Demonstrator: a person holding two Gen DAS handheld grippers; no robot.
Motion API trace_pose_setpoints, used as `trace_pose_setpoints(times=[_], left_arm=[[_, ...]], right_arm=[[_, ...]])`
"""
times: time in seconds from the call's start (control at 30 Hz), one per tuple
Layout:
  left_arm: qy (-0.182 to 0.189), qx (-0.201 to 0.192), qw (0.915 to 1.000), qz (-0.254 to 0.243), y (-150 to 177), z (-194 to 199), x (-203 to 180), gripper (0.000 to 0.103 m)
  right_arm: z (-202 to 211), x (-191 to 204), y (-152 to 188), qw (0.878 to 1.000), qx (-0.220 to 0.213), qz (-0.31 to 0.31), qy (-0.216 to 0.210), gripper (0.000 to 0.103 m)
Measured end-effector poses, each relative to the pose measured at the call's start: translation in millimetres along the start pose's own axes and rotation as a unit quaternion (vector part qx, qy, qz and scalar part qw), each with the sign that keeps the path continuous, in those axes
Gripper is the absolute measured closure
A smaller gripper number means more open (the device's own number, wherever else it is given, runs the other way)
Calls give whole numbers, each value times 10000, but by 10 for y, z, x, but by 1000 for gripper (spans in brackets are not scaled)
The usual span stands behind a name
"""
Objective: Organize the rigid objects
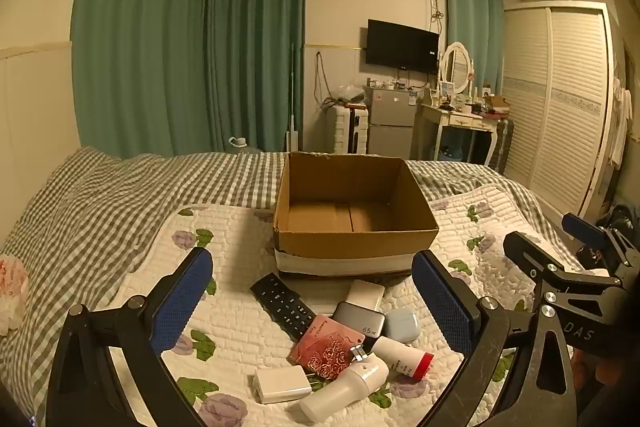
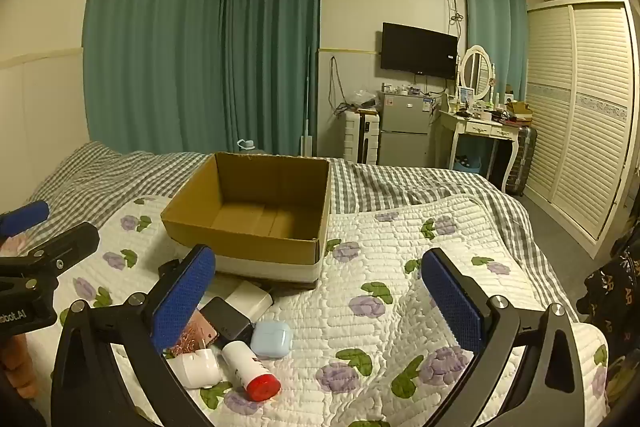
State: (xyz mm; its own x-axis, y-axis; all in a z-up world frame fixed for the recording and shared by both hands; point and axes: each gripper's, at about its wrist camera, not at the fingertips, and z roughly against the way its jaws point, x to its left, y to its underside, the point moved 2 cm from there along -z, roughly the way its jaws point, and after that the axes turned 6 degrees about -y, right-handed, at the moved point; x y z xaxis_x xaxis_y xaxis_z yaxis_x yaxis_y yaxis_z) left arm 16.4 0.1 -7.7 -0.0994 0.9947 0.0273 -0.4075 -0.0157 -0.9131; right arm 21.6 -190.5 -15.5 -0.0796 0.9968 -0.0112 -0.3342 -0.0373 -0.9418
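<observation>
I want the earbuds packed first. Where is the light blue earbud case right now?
The light blue earbud case lies on the floral quilt at the right edge of the pile, beside the grey power bank and above the red-capped tube, short of the cardboard box.

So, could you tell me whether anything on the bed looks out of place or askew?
The small items lie jumbled before the empty cardboard box: the remote sits diagonally, and the pink rose-patterned box leans on its neighbours. Nothing looks spilled or damaged.
</observation>
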Motion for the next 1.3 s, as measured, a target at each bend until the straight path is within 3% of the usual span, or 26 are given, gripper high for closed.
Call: trace_pose_setpoints(times=[0.13,1.3], left_arm=[[-8,202,9997,109,-4,-32,51,1],[-74,66,10000,-11,-22,-19,89,1]], right_arm=[[2,10,3,10000,22,11,12,0],[-22,102,55,9994,73,167,-286,0]])
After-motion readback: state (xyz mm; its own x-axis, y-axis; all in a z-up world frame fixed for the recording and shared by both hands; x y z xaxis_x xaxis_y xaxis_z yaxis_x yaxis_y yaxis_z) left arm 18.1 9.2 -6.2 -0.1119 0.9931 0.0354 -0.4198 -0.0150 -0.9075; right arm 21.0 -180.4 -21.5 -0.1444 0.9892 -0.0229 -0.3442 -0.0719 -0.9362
